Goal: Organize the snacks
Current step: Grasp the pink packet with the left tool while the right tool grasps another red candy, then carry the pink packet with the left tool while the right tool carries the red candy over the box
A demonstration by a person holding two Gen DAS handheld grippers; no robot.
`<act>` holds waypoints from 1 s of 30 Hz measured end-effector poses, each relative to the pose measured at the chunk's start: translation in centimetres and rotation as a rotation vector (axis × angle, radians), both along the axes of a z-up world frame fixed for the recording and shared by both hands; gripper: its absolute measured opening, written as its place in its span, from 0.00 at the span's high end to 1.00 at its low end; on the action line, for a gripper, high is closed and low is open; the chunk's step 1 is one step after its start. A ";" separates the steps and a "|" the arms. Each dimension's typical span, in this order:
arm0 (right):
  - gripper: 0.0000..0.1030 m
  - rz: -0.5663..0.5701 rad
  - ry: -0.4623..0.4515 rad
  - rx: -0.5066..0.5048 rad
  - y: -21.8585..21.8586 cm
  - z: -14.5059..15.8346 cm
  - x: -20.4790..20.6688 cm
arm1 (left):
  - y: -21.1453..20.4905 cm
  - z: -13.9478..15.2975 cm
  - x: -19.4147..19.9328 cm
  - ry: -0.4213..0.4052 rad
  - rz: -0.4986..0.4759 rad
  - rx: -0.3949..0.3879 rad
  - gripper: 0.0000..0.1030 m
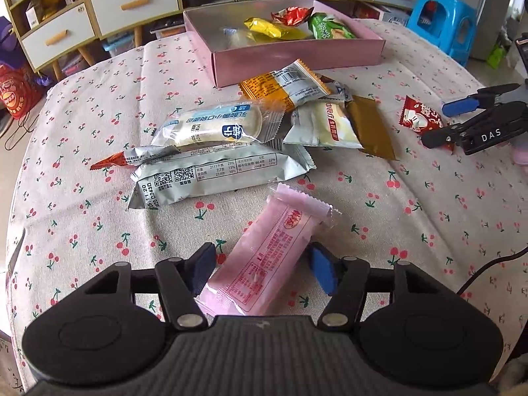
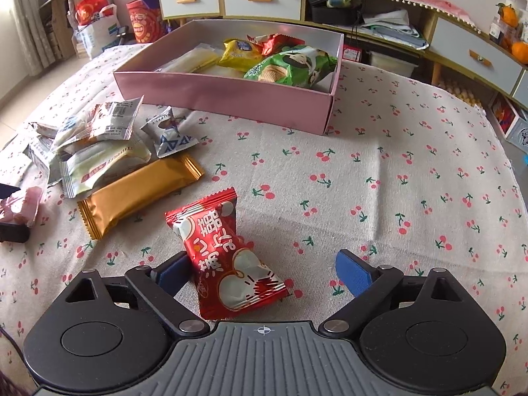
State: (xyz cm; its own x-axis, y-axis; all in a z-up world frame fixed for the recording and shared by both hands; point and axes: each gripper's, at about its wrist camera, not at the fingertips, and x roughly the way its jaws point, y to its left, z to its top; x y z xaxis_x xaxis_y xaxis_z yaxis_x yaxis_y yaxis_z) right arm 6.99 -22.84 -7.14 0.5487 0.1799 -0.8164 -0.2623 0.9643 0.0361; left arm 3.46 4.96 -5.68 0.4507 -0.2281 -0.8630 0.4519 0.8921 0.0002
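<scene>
A pink snack packet point(image 1: 270, 257) lies between the fingers of my left gripper point(image 1: 262, 269); the pads sit close at its sides, and I cannot tell if they press it. A red snack packet point(image 2: 227, 257) lies between the wide-open fingers of my right gripper point(image 2: 264, 272), touching the left finger only. The right gripper also shows in the left wrist view point(image 1: 462, 122), around the red packet point(image 1: 419, 117). The pink box point(image 1: 297, 56), also in the right wrist view point(image 2: 231, 95), holds yellow, red and green packets. A pile of loose packets point(image 1: 231, 132) lies in front of it.
A gold packet point(image 2: 138, 191) and white packets point(image 2: 99, 158) lie left of the red one. The table has a cherry-print cloth point(image 2: 363, 181). Drawers and shelves point(image 1: 82, 16) stand behind; a blue stool point(image 1: 442, 16) is at the far right.
</scene>
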 end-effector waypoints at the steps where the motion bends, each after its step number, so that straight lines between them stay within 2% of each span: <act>1: 0.11 -0.004 0.001 0.002 0.1 0.0 0.0 | 0.0 0.0 -0.1 -0.001 0.001 -0.001 0.46; 6: 0.20 -0.008 0.000 0.004 0.9 0.3 -0.3 | -0.1 0.1 0.2 0.011 0.014 -0.022 0.57; 12: 0.38 -0.014 0.000 0.012 1.8 0.7 -0.7 | -0.1 0.2 0.5 0.019 0.042 -0.043 0.65; 16: 0.59 -0.022 0.004 0.021 2.3 1.0 -1.0 | 0.0 0.3 0.6 0.031 0.066 -0.064 0.68; 22: 0.65 -0.045 0.034 0.061 2.3 1.3 -0.9 | -0.3 0.5 0.8 0.063 0.076 -0.113 0.69; 30: 0.67 -0.152 0.165 0.241 0.6 1.6 -0.4 | -0.9 0.8 0.8 0.107 0.070 -0.186 0.69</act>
